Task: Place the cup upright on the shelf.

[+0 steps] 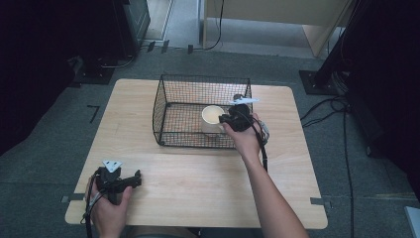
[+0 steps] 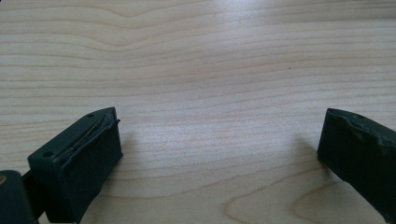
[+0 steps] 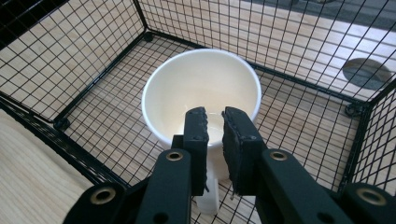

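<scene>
Right tongs (image 3: 214,122): jaws drawn nearly together on the near rim of the white mug (image 3: 201,91), one pad inside the wall, one outside, just above the handle.

Left tongs (image 1: 130,181): jaws spread wide, holding nothing, parked over bare wood at the desk's (image 1: 198,183) front left corner.

Mug: upright inside the black wire basket (image 1: 171,106), toward its right front corner; the basket sits mid-desk near the far edge.

Handling note: I'd keep the pinch square and firm, travel straight up or down, and steer clear of the basket's right wall, as a rim grip may let the mug swing.
</scene>
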### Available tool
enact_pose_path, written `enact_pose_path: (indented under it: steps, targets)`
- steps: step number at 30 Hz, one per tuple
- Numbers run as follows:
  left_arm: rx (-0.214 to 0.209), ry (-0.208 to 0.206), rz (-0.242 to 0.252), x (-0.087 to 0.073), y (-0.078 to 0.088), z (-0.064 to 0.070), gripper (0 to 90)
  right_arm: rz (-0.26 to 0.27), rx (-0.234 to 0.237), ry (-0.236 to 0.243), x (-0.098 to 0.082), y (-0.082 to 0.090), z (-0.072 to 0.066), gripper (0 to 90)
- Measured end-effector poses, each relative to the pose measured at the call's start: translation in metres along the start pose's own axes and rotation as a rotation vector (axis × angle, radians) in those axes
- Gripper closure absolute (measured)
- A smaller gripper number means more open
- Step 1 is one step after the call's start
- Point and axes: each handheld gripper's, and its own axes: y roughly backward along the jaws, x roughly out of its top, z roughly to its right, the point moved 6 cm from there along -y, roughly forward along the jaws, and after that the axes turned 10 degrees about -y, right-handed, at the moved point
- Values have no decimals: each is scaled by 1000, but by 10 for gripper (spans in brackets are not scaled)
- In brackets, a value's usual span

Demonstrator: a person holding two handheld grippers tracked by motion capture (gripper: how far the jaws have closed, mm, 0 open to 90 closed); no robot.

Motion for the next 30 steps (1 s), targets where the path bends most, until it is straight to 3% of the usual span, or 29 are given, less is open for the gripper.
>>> enact_pose_path:
  steps: [6,13,17,20,21,23,30]
  targets:
    - [0,0,0,0,0,0,0,-30,-12,19,-3,-5,0,804]
    - [0,-1,0,0,0,0,0,-6,0,6,-4,-3,2,762]
    - [0,-1,0,0,0,0,0,27,18,15,-8,6,0,575]
    - [-2,-1,1,0,0,0,0,42,74,33,-12,15,-4,310]
    - [-2,-1,0,0,0,0,0,32,85,49,-15,17,-7,173]
    - [-2,-2,0,0,0,0,0,8,86,65,-23,23,-13,16]
    - [-1,-1,3,0,0,0,0,38,64,92,-40,45,-17,0]
